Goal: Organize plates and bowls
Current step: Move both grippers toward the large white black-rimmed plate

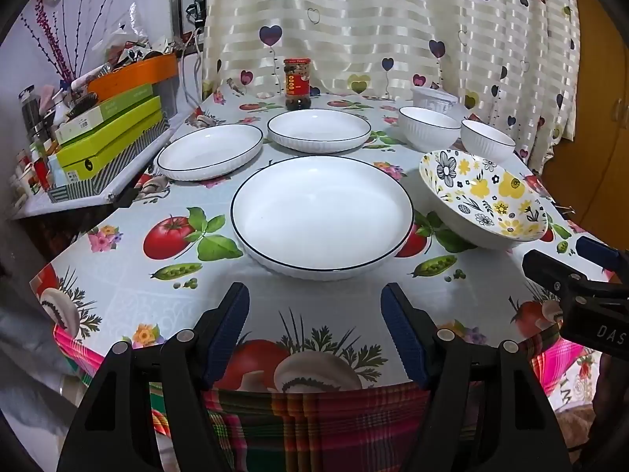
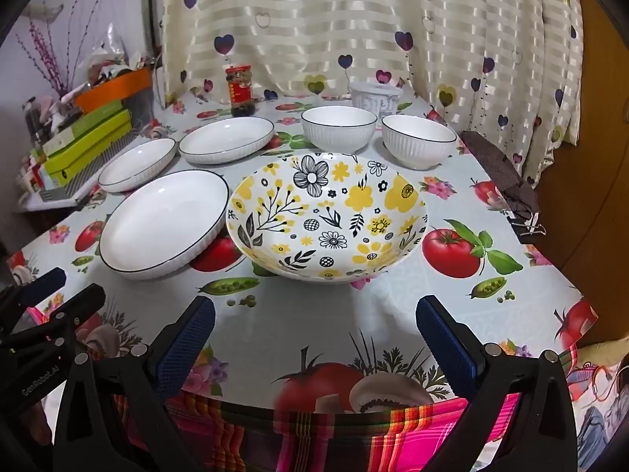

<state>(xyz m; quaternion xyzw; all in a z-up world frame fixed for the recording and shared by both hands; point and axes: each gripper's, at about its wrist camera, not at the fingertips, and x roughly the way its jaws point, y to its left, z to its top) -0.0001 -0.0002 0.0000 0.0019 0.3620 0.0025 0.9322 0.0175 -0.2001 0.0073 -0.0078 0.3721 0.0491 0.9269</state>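
White ribbed tub [image 1: 433, 99] sits half-hidden behind bowls [image 1: 429, 126].

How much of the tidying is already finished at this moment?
Nothing looks stacked yet. Three white plates, two white bowls and the floral bowl lie apart. Left gripper and right gripper are open and empty; all sorting remains.

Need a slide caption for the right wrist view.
Open right hand-held gripper faces a yellow-flowered ceramic bowl beside three white dark-rimmed plates and two white ribbed bowls.
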